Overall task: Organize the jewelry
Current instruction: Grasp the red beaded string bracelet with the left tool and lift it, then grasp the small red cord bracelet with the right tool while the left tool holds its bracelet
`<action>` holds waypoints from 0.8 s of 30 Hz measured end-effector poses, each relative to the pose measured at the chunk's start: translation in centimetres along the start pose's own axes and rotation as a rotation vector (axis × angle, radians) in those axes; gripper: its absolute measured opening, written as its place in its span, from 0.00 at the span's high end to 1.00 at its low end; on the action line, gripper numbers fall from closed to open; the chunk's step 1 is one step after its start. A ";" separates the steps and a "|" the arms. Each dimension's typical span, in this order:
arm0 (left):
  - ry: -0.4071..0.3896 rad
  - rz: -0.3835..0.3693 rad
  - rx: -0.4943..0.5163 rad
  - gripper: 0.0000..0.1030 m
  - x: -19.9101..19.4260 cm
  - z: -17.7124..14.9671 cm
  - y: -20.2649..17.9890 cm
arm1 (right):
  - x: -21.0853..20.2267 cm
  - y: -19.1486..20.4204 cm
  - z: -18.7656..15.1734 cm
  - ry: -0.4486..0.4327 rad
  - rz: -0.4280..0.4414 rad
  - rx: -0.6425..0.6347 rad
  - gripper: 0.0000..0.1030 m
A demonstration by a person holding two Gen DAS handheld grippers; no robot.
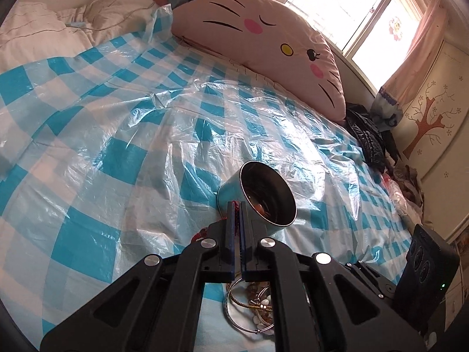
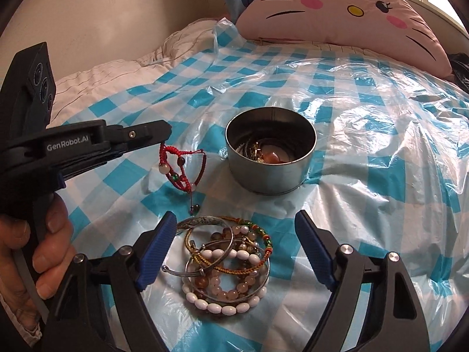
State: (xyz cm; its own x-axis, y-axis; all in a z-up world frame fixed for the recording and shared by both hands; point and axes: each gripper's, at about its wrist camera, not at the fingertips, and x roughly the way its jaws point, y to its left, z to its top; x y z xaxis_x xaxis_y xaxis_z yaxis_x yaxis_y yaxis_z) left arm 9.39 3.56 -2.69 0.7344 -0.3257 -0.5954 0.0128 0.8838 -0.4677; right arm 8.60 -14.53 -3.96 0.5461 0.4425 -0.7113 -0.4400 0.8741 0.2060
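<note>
My left gripper [image 1: 236, 205] is shut on a red cord bracelet [image 2: 182, 166]. In the right wrist view the bracelet dangles from the left gripper [image 2: 164, 139] above the bed, left of a round metal tin [image 2: 271, 152]. The tin [image 1: 258, 196] holds some jewelry and sits just beyond the left fingertips. A pile of bracelets [image 2: 227, 264], with bead strands, metal bangles and a gold cord, lies on the blue-checked plastic sheet [image 2: 366, 117]. My right gripper [image 2: 236, 217] stands open over this pile, a blue pad on either side and touching nothing. The pile [image 1: 255, 302] also shows beneath the left gripper.
A pink cat-face pillow [image 2: 337, 8] lies at the head of the bed and a white quilt [image 2: 117, 73] is bunched at the far left. A black garment [image 1: 369, 140] lies at the bed's right edge. A hand [image 2: 49, 249] grips the left gripper's handle.
</note>
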 end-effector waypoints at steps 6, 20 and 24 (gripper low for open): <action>0.214 0.231 0.136 0.97 4.3 -1.9 -0.6 | 0.4 -0.5 0.3 0.011 -0.063 0.011 0.23; -0.089 -0.138 -0.116 0.97 -2.4 0.9 2.3 | 0.7 -0.3 0.4 0.013 0.014 0.032 0.22; -0.082 -0.126 -0.129 0.97 -2.2 0.7 2.6 | 1.0 0.5 0.6 0.020 0.028 0.015 0.22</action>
State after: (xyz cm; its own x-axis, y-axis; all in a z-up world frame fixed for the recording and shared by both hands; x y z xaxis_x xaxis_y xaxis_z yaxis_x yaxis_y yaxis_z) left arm 8.27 6.79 -2.15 0.7854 -0.3982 -0.4739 0.0250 0.7854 -0.6185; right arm 9.38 -13.48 -4.16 0.5191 0.4630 -0.7185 -0.4439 0.8644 0.2363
